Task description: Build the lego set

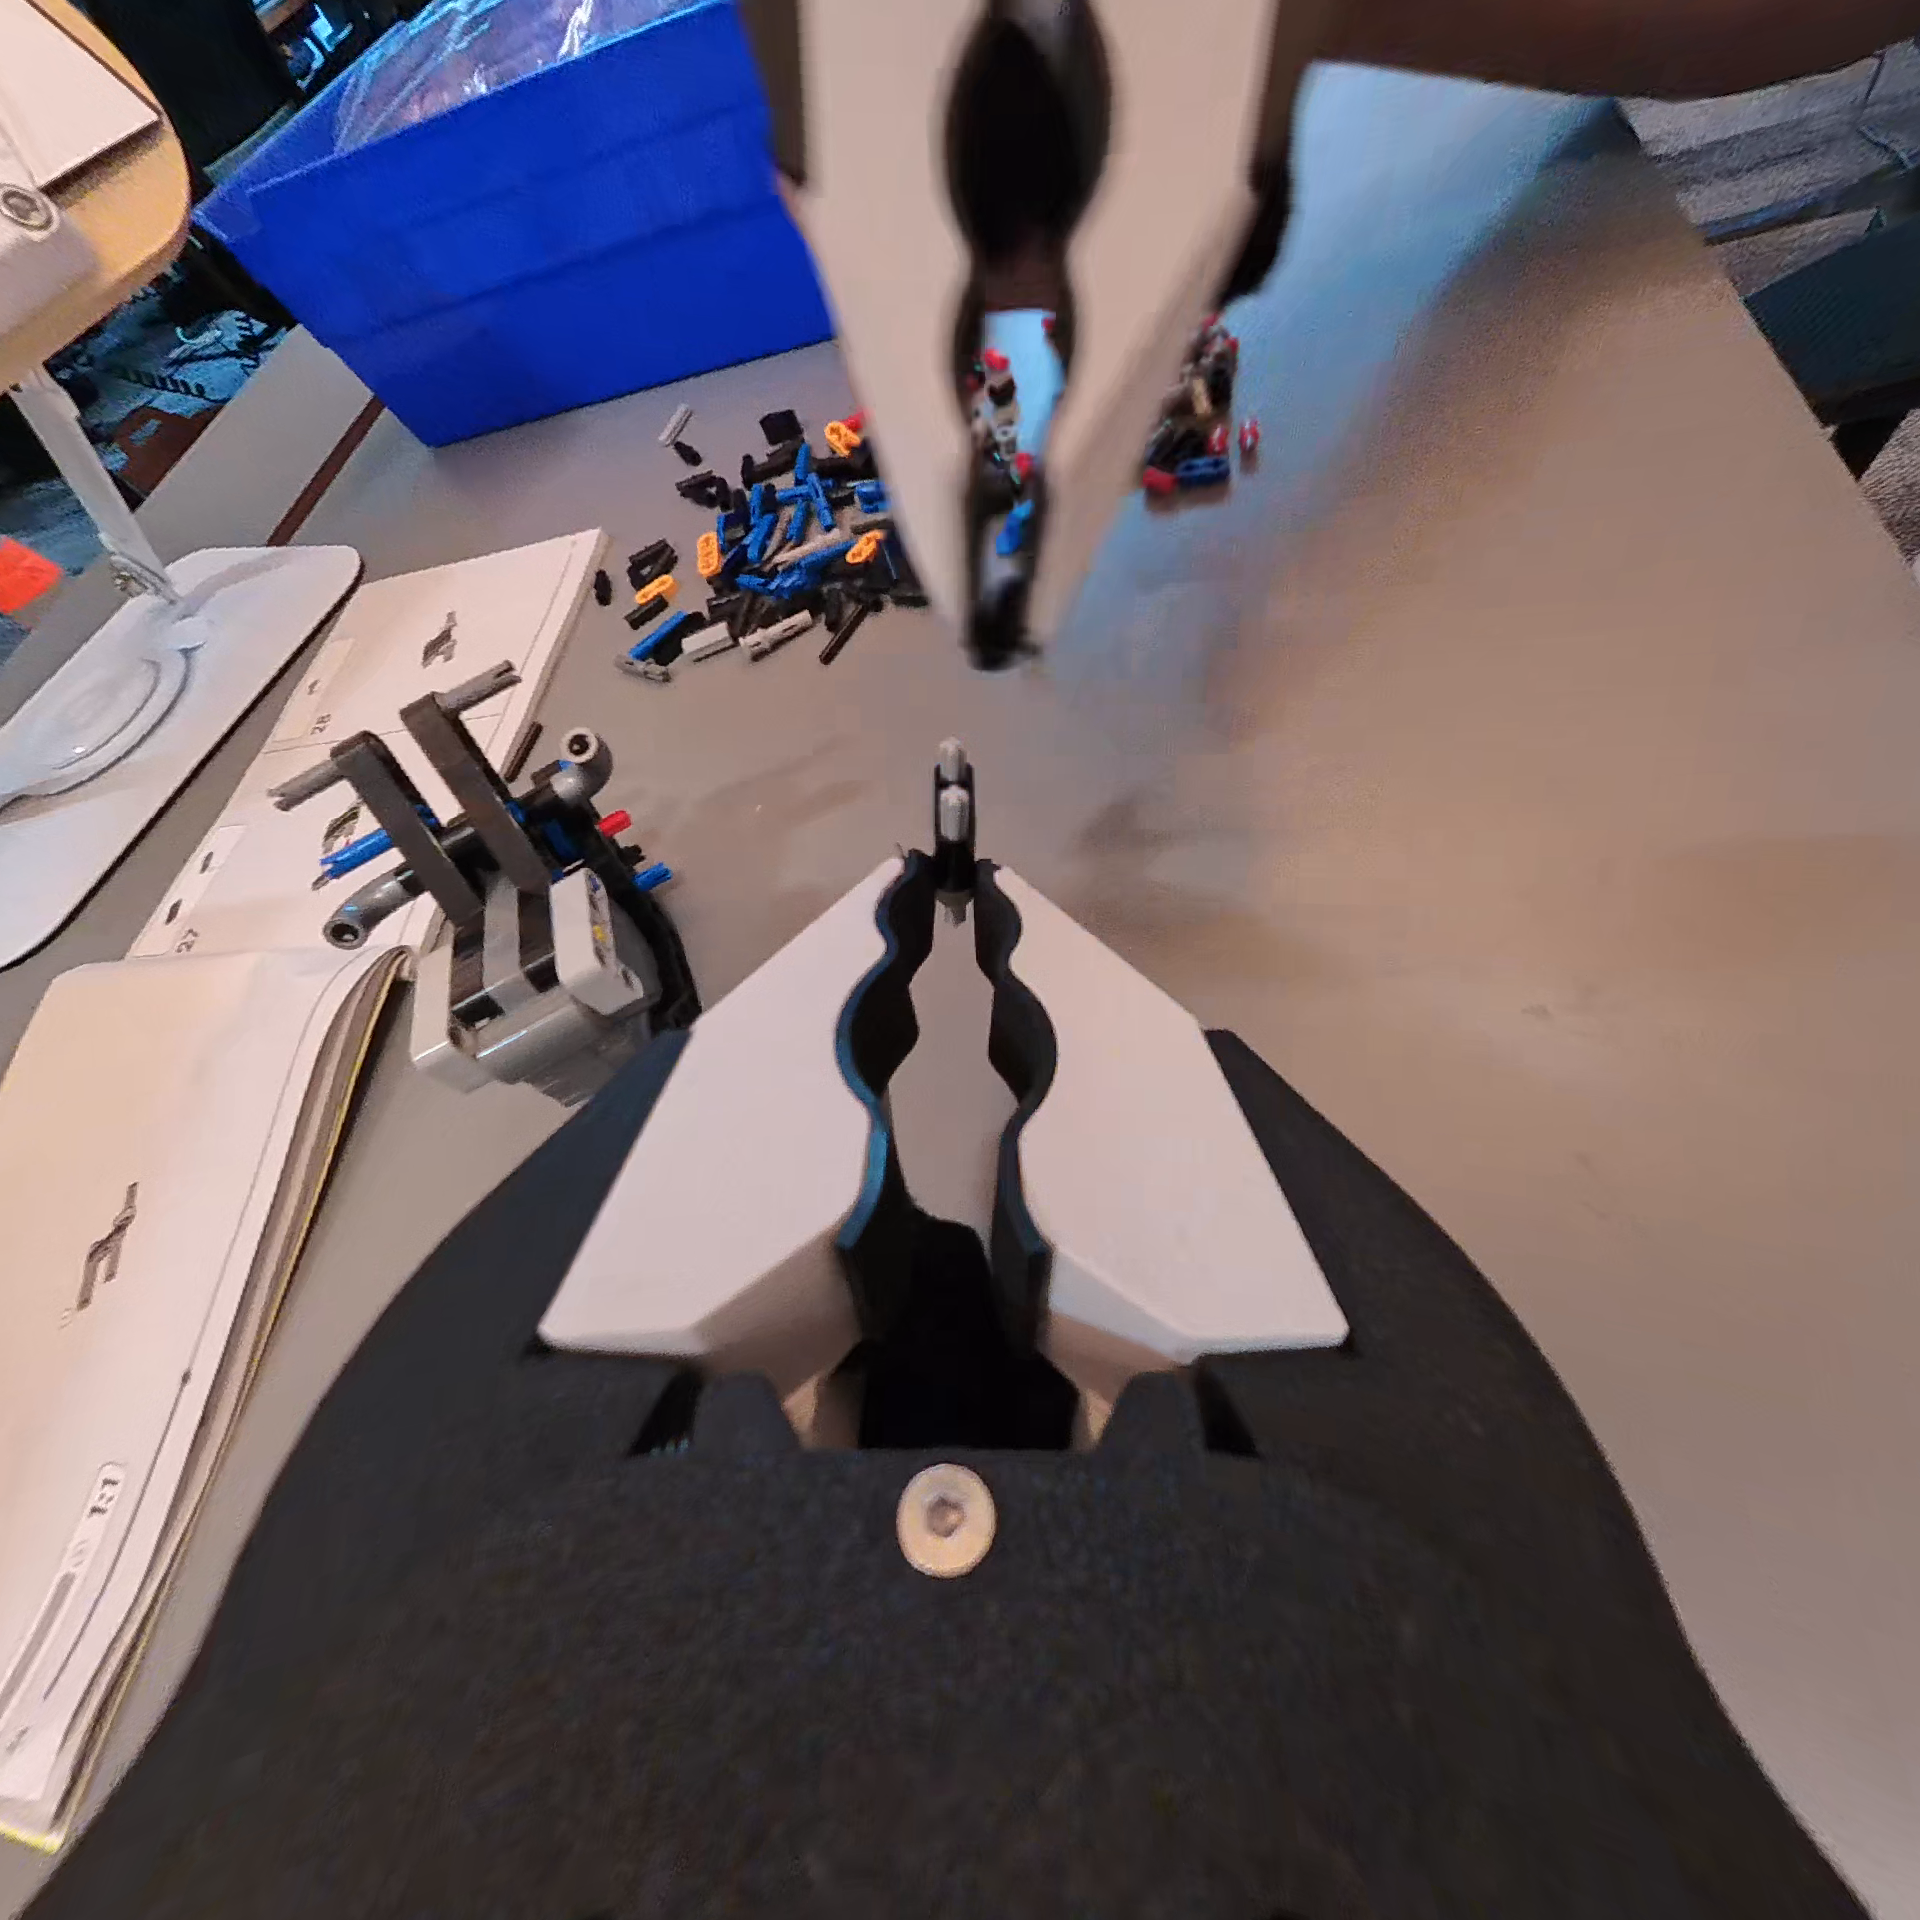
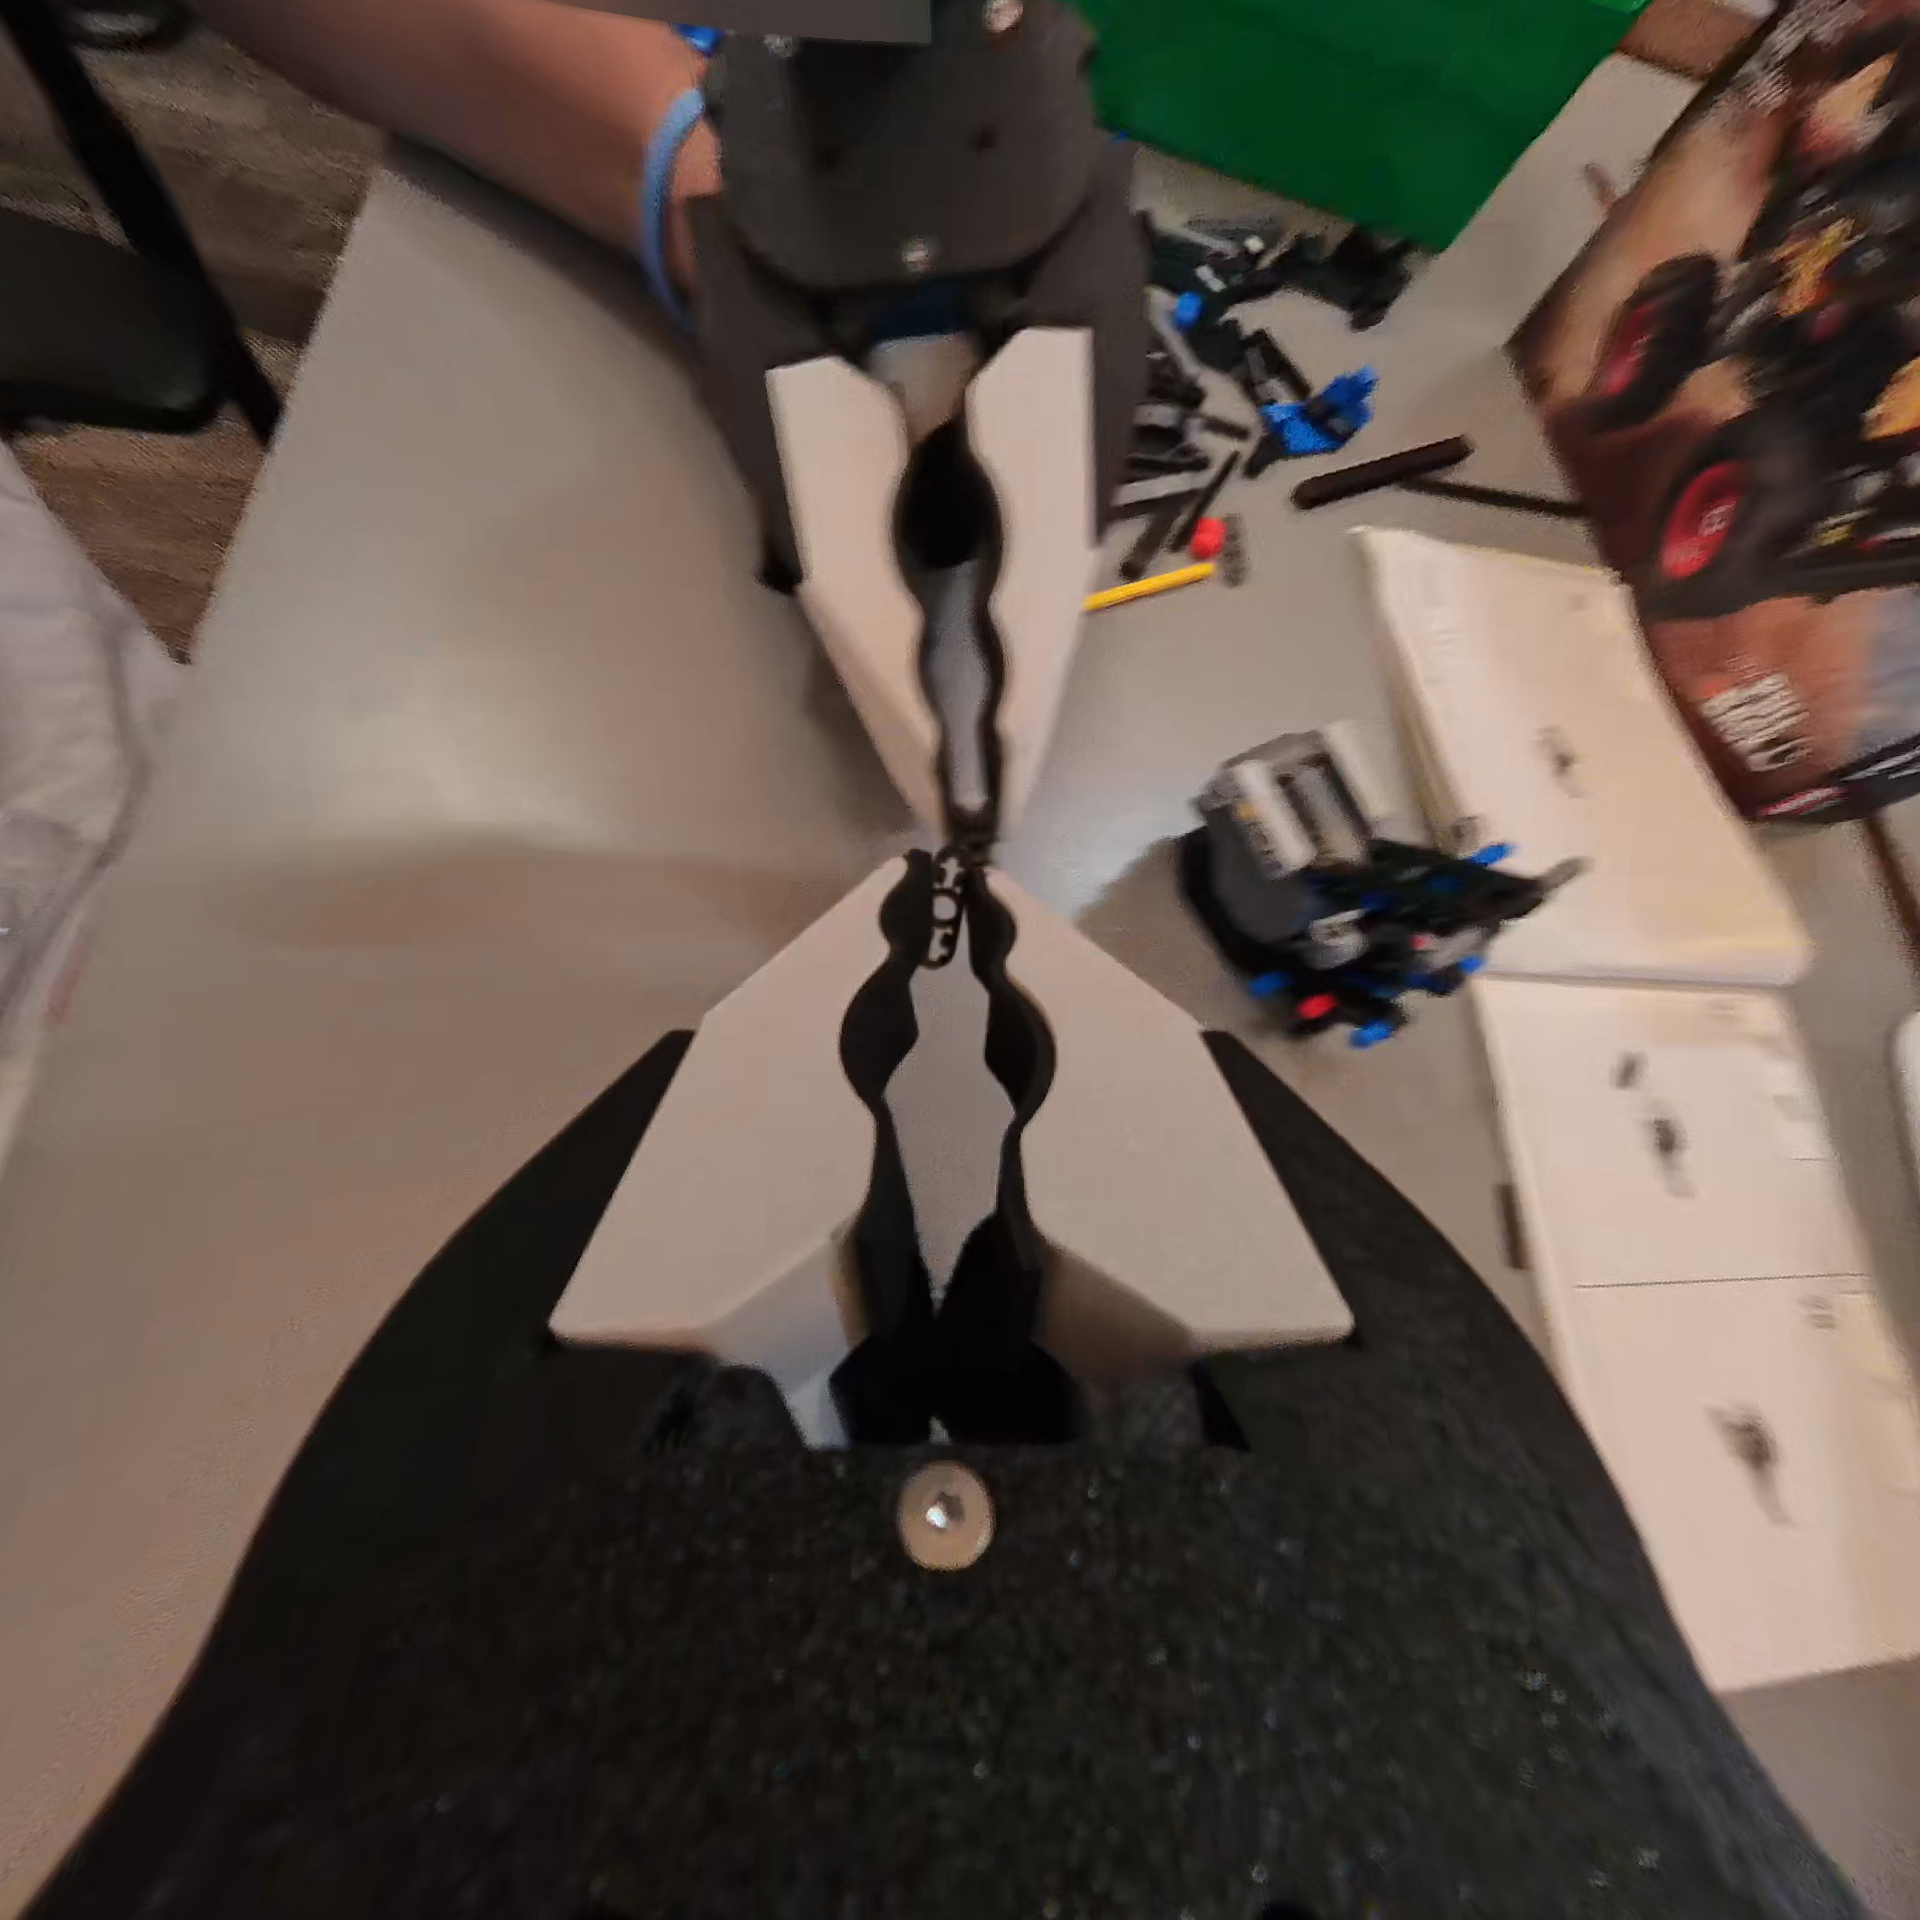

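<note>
grey-tipped black pin piece (image 1: 952, 821) is pinched at the tips of the left gripper (image 1: 951, 883), above the table (image 1: 1455, 831). right gripper (image 2: 948, 883) is clamped on a black holed beam (image 2: 943, 914), tip to tip with the left. both parts judged light, rigid, slippery; grip flat sides, near the ends.

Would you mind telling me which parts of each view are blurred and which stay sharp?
Left wrist view: the right gripper overhead is motion-smeared, while the left gripper and the loose parts pile stay fairly crisp. Right wrist view: the set box and the partial build are blurred.
</note>
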Demonstrator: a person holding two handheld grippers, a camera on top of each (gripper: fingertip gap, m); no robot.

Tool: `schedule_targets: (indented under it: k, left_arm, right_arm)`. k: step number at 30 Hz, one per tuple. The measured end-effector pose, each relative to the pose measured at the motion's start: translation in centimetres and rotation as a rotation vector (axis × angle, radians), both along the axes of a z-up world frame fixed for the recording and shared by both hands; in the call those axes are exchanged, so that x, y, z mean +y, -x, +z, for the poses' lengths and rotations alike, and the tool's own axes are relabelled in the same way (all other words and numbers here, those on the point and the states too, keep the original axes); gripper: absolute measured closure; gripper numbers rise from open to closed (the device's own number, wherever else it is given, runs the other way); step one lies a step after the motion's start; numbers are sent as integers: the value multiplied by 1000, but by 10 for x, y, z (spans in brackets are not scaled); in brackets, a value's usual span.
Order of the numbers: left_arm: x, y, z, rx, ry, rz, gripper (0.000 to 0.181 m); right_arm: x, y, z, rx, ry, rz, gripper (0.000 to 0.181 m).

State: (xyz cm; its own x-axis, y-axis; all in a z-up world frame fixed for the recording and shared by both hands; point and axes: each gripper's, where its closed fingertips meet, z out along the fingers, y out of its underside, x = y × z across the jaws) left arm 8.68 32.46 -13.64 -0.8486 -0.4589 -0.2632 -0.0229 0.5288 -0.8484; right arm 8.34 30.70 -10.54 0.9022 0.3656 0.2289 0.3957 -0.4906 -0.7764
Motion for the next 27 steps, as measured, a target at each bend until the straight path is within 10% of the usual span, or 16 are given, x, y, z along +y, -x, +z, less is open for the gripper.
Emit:
schedule_targets:
  k: [27]
  left_arm:
    - [1,-2,-9,44,-42,8,176]
  right_arm:
    - [21,1,-19,-187,188,119,176]
